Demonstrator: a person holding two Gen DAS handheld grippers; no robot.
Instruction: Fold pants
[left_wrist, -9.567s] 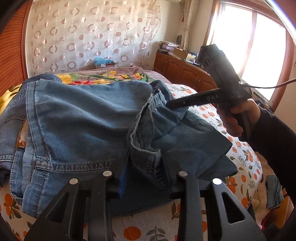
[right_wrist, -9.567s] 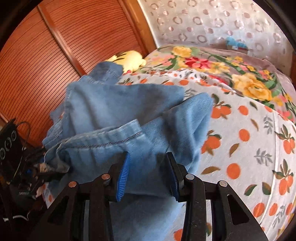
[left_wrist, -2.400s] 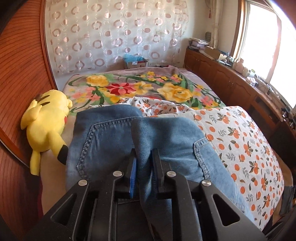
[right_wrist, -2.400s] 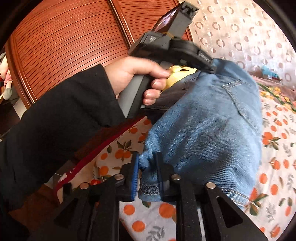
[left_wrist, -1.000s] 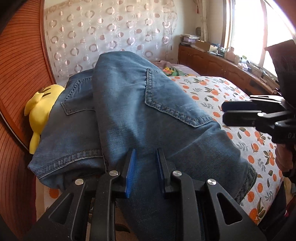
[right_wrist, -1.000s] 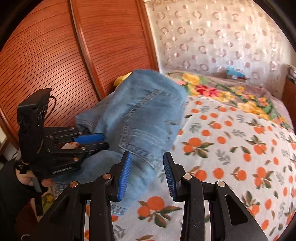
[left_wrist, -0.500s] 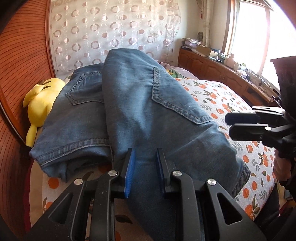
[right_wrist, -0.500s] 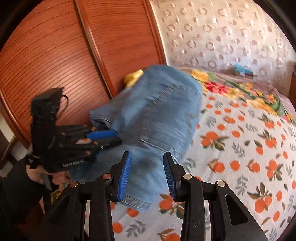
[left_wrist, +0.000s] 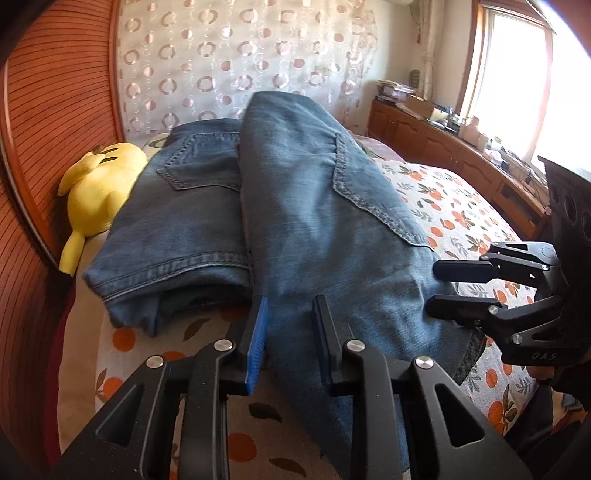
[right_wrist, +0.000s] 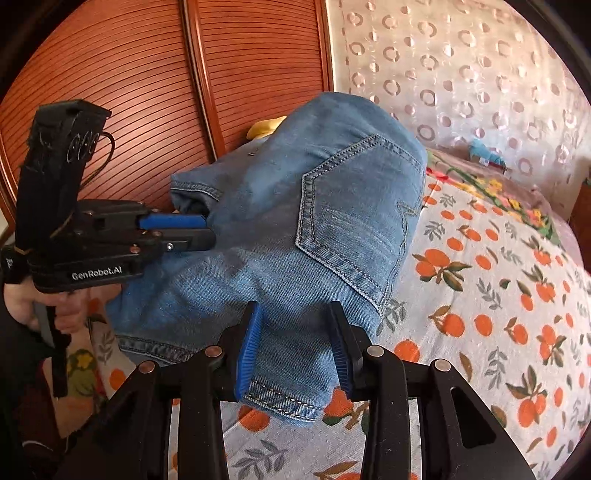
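Observation:
Blue jeans (left_wrist: 314, 206) lie folded on the orange-print bedspread (left_wrist: 454, 206), back pockets up, one half laid over the other. My left gripper (left_wrist: 291, 301) sits at the near end of the top layer. Its jaws are opening, and denim runs loosely between its fingers. In the right wrist view the left gripper (right_wrist: 209, 230) touches the fold's left edge. My right gripper (right_wrist: 295, 306) hovers open over the jeans (right_wrist: 332, 206) near the hem, gripping nothing. From the left wrist view the right gripper (left_wrist: 432, 286) stands beside the jeans' right edge.
A yellow plush toy (left_wrist: 99, 184) lies against the wooden sliding doors (right_wrist: 147, 74) to the left of the jeans. Low wooden cabinets (left_wrist: 443, 147) run under the window on the right. A flowered blanket (right_wrist: 498, 192) covers the far end of the bed.
The jeans have come down flatter onto the bed. The left jaws have widened a little around the denim. The right gripper has dropped closer to the hem, still at the same width.

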